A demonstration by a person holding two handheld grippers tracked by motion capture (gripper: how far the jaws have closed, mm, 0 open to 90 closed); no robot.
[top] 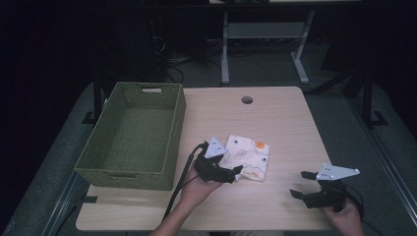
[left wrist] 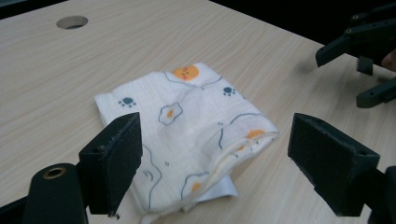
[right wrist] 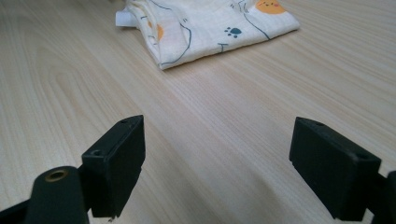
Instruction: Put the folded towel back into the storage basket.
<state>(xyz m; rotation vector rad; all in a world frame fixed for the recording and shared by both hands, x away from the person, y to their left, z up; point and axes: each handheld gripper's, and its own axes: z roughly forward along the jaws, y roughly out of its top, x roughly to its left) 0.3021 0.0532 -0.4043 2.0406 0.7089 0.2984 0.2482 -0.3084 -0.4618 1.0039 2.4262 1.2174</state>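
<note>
A folded white cloth (top: 248, 156) printed with orange eggs and blue paw marks lies on the wooden table (top: 275, 123), right of the basket. My left gripper (top: 232, 175) is open at the cloth's near left corner; its jaws stand wide on either side of the cloth (left wrist: 196, 126) in the left gripper view. My right gripper (top: 301, 184) is open over bare table near the front right edge, apart from the cloth (right wrist: 205, 28). Its jaws hold nothing. In the left gripper view the right gripper (left wrist: 362, 56) appears at the upper right.
A green woven basket (top: 174, 128) stands empty on the left side of the table. A round cable hole (top: 247, 100) sits near the table's far edge. A desk frame (top: 265, 34) stands on the dark floor beyond.
</note>
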